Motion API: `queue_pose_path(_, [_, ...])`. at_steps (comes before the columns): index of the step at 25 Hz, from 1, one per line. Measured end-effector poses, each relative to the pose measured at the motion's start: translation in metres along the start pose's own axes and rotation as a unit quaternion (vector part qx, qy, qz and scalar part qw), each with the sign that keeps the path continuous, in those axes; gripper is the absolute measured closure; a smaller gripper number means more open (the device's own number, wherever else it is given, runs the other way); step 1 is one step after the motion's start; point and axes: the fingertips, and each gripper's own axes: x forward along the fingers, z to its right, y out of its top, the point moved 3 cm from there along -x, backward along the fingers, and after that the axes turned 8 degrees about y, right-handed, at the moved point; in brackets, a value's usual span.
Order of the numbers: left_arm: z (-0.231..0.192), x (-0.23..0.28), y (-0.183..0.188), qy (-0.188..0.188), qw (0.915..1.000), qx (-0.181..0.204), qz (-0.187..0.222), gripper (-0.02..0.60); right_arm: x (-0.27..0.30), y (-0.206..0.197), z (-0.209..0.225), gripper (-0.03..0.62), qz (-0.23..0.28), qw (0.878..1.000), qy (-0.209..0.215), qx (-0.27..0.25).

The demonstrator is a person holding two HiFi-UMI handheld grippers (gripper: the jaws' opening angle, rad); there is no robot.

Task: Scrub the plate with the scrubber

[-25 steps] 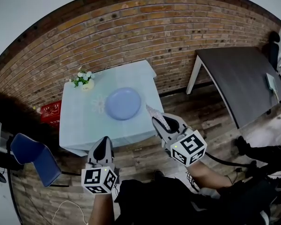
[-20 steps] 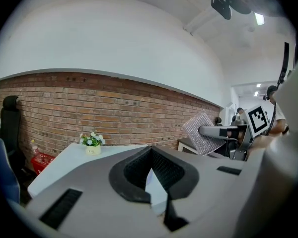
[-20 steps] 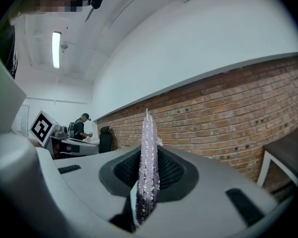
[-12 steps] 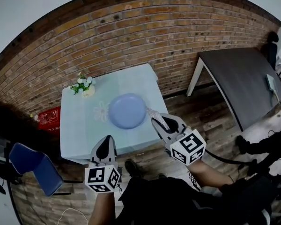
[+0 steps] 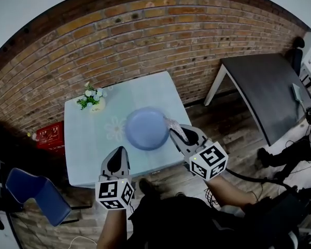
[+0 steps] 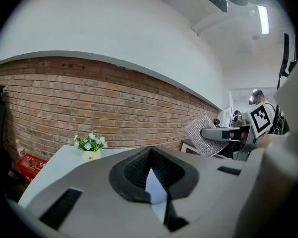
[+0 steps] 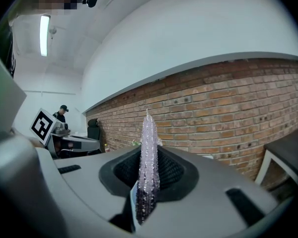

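Observation:
A round blue plate (image 5: 147, 128) lies on the pale cloth-covered table (image 5: 88, 144), toward its near right side. My right gripper (image 5: 178, 137) is shut on a glittery silver scrubber (image 5: 173, 124), which hangs at the plate's right rim. In the right gripper view the scrubber (image 7: 149, 167) stands edge-on between the jaws. My left gripper (image 5: 117, 155) is shut and empty, over the table's near edge, below and left of the plate. From the left gripper view, its closed jaws (image 6: 151, 180) hide the plate, and the scrubber (image 6: 204, 134) shows at the right.
A small pot of flowers (image 5: 92, 97) stands at the table's far left corner. A brick wall (image 5: 145, 40) runs behind. A dark grey table (image 5: 267, 87) is at the right, a red crate (image 5: 45, 134) and a blue chair (image 5: 33, 192) at the left.
Both grippers have moved forward toward the table. The scrubber now reaches the plate's right rim, and the left gripper reaches the table's near edge. Both stayed shut.

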Motion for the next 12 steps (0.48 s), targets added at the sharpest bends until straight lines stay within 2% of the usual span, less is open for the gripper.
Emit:
queue_pose_path(7, [-0.042,0.03,-0.005,-0.001,0.9998,-0.004,-0.017,0.572,0.038,0.0,0.006,0.533,-0.032,0.999,-0.027,0.0])
queue_pose_path(12, [-0.061,0.051,-0.013,-0.024,0.9989,-0.009,-0.039,0.572,0.057,-0.005,0.011,0.533,-0.054,0.997,-0.051,0.014])
